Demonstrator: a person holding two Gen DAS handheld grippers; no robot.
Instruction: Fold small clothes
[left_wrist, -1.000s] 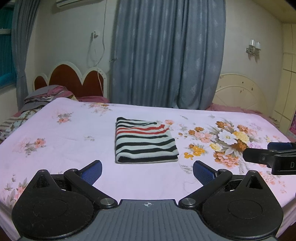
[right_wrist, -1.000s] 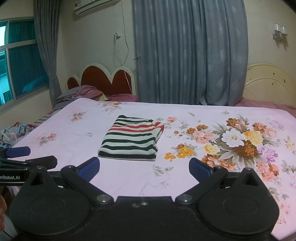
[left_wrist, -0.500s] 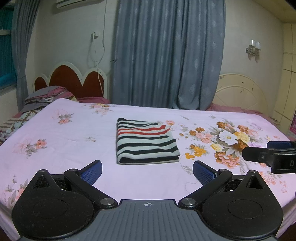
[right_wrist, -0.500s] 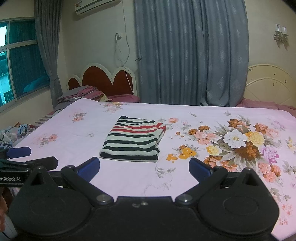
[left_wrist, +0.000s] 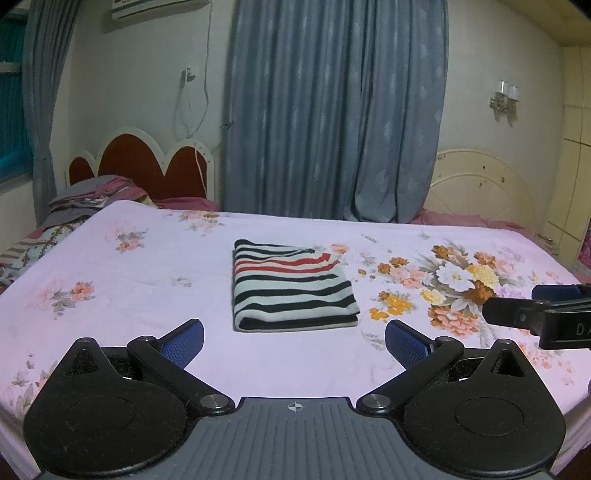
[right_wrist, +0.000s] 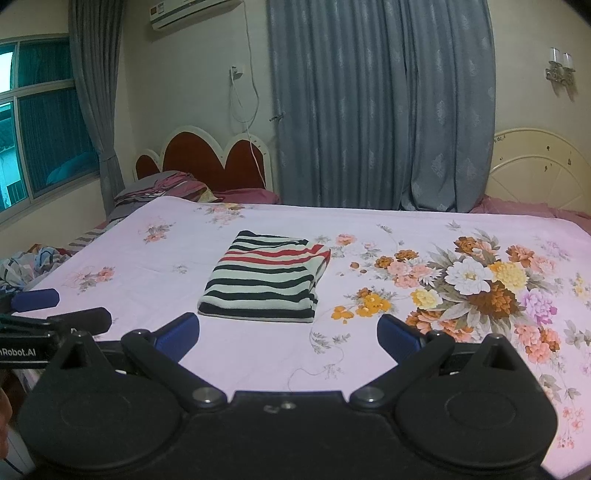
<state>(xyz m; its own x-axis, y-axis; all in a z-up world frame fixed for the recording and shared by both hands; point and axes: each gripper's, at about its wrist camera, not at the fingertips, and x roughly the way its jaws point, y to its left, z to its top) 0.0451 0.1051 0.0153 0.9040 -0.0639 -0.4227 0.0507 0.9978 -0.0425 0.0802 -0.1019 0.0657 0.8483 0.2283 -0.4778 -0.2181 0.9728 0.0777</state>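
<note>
Both views have drifted a touch since 1 second ago, so the folded striped shirt (left_wrist: 293, 288) sits slightly lower and further right in my frames, though the shirt itself hasn't shifted on the bed (left_wrist: 129, 295).

From my left gripper (left_wrist: 294, 339) I'm looking over wide-spread fingers, nothing between the 2 blue pads (left_wrist: 184, 342). The shirt lies flat near the middle of the pink floral sheet, straight ahead of the gap and well clear of the fingertips. It's a neat rectangle, black and white stripes with a few red ones toward the far end.

My right gripper (right_wrist: 288, 334) is the same deal: spread apart, empty, hanging over the near edge of the bed, shirt (right_wrist: 267, 281) a little left of centre. Each tool pokes into the other's view at the side, and both look parted there too.

Behind the bed are grey-blue curtains (right_wrist: 380, 103), a red headboard (right_wrist: 207, 162) with a pile of bedding (right_wrist: 162, 186) in front, and a big flower print (right_wrist: 476, 284) on the right of the sheet.
</note>
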